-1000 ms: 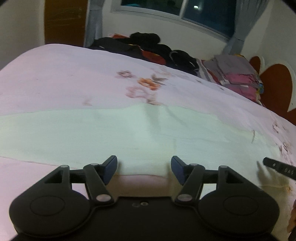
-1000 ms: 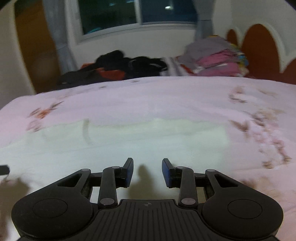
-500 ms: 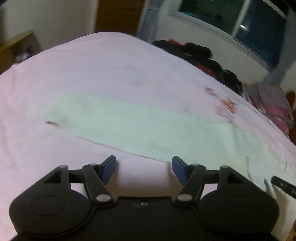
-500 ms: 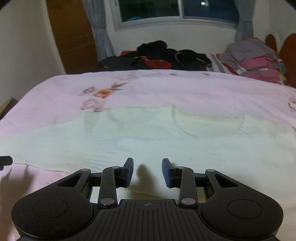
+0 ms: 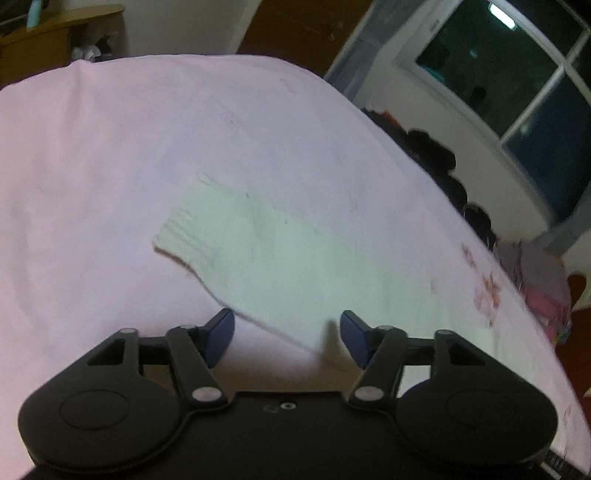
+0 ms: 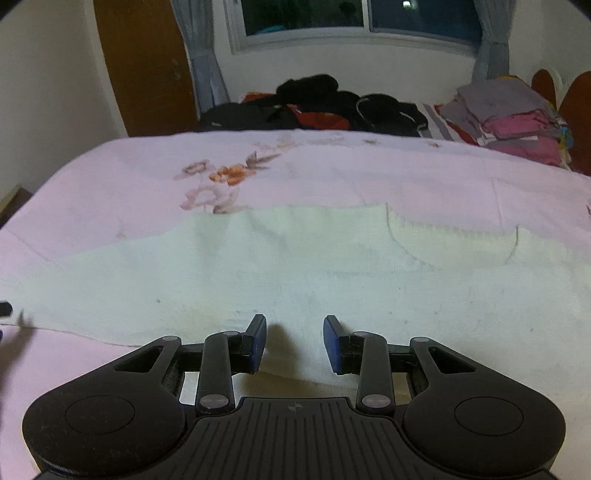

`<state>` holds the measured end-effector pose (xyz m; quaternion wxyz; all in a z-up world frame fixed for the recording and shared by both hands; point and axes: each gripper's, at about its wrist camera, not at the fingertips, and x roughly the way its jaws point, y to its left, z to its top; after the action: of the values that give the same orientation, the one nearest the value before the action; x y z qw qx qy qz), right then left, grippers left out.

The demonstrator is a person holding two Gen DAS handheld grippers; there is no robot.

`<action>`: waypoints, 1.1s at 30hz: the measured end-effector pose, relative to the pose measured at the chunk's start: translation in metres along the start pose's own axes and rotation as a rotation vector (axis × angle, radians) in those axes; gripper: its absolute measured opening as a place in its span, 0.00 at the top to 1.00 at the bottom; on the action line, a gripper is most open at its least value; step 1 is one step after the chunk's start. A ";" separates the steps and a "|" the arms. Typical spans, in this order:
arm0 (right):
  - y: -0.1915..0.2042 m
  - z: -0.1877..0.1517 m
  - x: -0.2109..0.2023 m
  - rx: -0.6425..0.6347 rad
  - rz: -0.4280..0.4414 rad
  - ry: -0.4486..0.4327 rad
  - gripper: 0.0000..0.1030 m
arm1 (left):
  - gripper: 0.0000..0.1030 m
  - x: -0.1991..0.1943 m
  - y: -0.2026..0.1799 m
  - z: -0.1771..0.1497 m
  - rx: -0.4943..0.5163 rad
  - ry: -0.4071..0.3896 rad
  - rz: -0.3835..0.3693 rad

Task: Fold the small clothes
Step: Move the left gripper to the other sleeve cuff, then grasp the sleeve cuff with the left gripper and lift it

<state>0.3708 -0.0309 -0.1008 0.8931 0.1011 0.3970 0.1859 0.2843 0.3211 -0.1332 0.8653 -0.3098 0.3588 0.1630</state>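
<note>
Here we see the pale cream knit garment (image 6: 332, 266) spread flat on the pink floral bedsheet (image 6: 110, 192). Our left gripper (image 5: 287, 334) is closing above its sleeve, gripping nothing; our right gripper (image 6: 294, 341) hovers released, nothing between its jaws.

A bed (image 6: 110, 192) with a pink flowered cover fills the near room. At its far side, white walls (image 6: 51, 74) meet a dark window (image 6: 362, 14) with grey curtains (image 6: 199, 62) each side. A brown door (image 6: 144, 62) stands left of it, a wooden shelf (image 5: 62, 33) at far left
</note>
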 end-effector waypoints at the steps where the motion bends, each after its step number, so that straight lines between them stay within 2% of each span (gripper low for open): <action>1: -0.001 0.000 0.000 0.004 -0.002 -0.001 0.67 | 0.57 0.002 0.002 0.002 -0.012 -0.010 0.002; 2: -0.001 -0.001 -0.002 0.007 -0.004 -0.008 0.67 | 0.60 0.004 0.004 0.003 -0.030 -0.020 0.000; 4: -0.001 -0.001 -0.004 0.008 -0.013 -0.028 0.67 | 0.75 0.008 0.009 0.006 -0.057 -0.036 0.002; 5: -0.001 -0.001 -0.002 0.005 -0.021 -0.026 0.67 | 0.80 0.010 0.010 0.007 -0.064 -0.041 0.006; 7: -0.001 -0.003 0.007 -0.001 -0.030 0.014 0.67 | 0.93 0.013 0.012 0.008 -0.080 -0.051 0.011; 9: -0.001 -0.008 0.011 -0.017 -0.032 0.017 0.67 | 0.96 0.013 0.011 0.007 -0.084 -0.061 0.010; 12: -0.006 -0.005 0.002 0.034 -0.016 -0.014 0.67 | 0.97 0.002 -0.003 0.006 -0.030 -0.106 0.000; 13: -0.006 -0.006 0.000 0.038 -0.030 -0.036 0.67 | 0.97 -0.003 -0.009 0.008 -0.005 -0.122 -0.011; 14: -0.006 -0.007 0.003 0.026 -0.047 -0.017 0.67 | 0.97 -0.008 -0.017 0.008 0.025 -0.137 -0.024; 15: -0.007 -0.010 0.010 0.016 -0.043 0.020 0.67 | 0.97 -0.013 -0.028 0.008 0.058 -0.150 -0.045; 17: -0.008 -0.008 0.007 0.001 -0.035 0.011 0.67 | 0.97 -0.024 -0.050 0.007 0.107 -0.164 -0.087; 19: -0.015 -0.005 -0.003 0.051 -0.011 -0.015 0.66 | 0.97 -0.032 -0.078 0.002 0.174 -0.174 -0.134; 24: -0.036 -0.005 -0.033 0.088 -0.006 -0.057 0.66 | 0.97 -0.045 -0.158 -0.027 0.326 -0.140 -0.300; 29: -0.078 -0.014 -0.070 0.149 -0.040 -0.097 0.65 | 0.97 -0.036 -0.244 -0.075 0.435 -0.066 -0.448; 30: -0.088 -0.016 -0.078 0.162 -0.052 -0.106 0.58 | 0.97 -0.033 -0.261 -0.087 0.461 -0.048 -0.472; 31: -0.098 -0.019 -0.086 0.175 -0.067 -0.116 0.44 | 0.97 -0.029 -0.278 -0.099 0.484 -0.029 -0.491; 33: -0.119 -0.026 -0.101 0.190 -0.108 -0.137 0.36 | 0.97 -0.019 -0.307 -0.128 0.530 0.020 -0.524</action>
<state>0.3188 -0.1801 -0.0895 0.9132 0.1760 0.3558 0.0918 0.3594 0.0048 -0.0611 0.9242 -0.1580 0.3057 -0.1655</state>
